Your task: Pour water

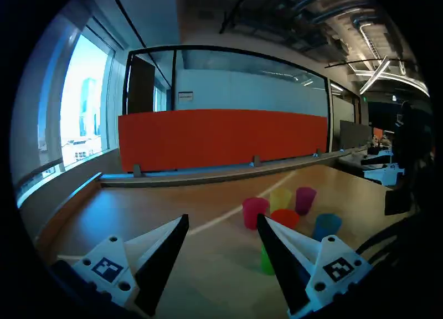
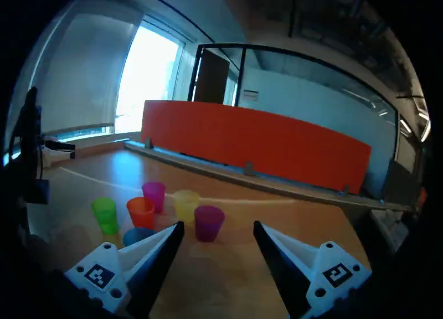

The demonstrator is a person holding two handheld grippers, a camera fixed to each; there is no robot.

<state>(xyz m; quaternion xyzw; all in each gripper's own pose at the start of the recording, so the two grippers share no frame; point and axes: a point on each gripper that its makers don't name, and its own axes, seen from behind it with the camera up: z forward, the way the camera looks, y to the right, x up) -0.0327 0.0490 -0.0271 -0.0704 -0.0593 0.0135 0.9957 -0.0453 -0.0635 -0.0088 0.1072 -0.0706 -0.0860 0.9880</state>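
Left gripper (image 1: 222,217), right gripper (image 2: 218,224): both open, empty. Purple cup (image 2: 209,222) just ahead of right gripper's left finger. Centre jaws around it, clamp mid-wall, avoid neighbouring yellow cup (image 2: 185,204).

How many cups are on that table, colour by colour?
Green cup: 1
Orange cup: 1
Pink cup: 1
Yellow cup: 1
Purple cup: 1
Blue cup: 1
Total: 6

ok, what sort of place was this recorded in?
Most likely an open-plan office: a long wooden desk with an orange divider screen along its back, a glass-walled room behind it, and strip lights under an exposed ceiling.
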